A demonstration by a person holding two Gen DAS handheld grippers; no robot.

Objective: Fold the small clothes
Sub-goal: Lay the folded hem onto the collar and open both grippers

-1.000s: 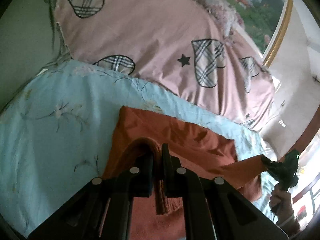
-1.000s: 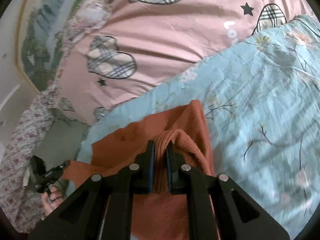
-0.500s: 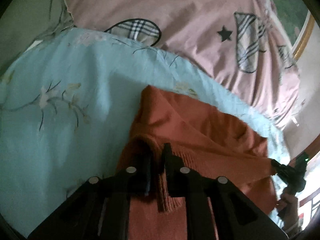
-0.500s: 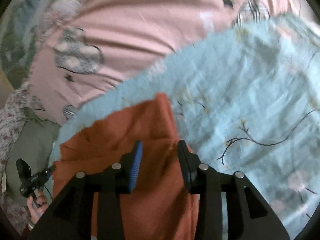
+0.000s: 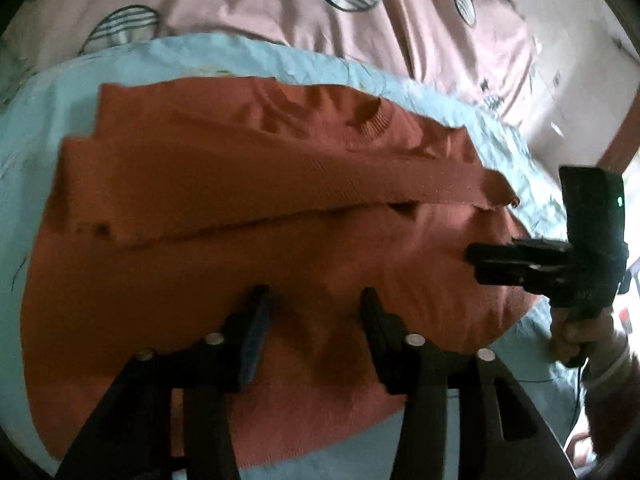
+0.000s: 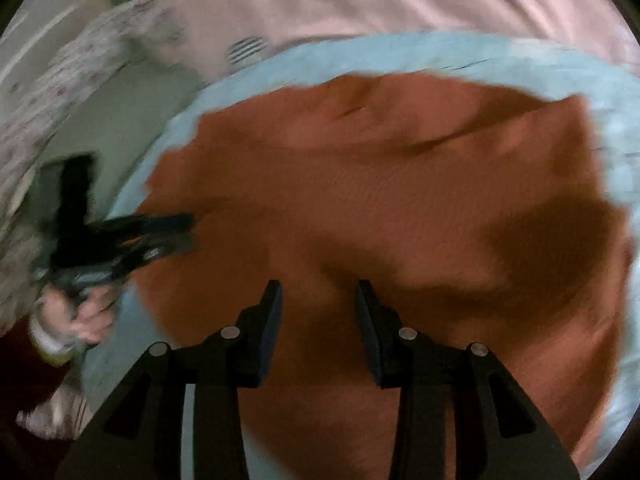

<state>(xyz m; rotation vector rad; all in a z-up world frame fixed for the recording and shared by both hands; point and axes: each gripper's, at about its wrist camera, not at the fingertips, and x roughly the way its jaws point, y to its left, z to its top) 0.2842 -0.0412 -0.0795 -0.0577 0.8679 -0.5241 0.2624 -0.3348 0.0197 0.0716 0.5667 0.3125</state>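
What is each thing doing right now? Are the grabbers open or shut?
Left gripper: jaws open, holding nothing, over the sweater.
Right gripper: jaws open, holding nothing, over the sweater.
Sweater: lying on the blue sheet, one band folded across it.
Blue sheet: spread out under the sweater.

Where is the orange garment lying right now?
In both wrist views, the orange garment lies folded on the light blue sheet, under both open grippers, near the pink quilt.

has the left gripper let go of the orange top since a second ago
Yes. The left gripper was shut on the hem; now it is open over the orange top, folded on the blue sheet.
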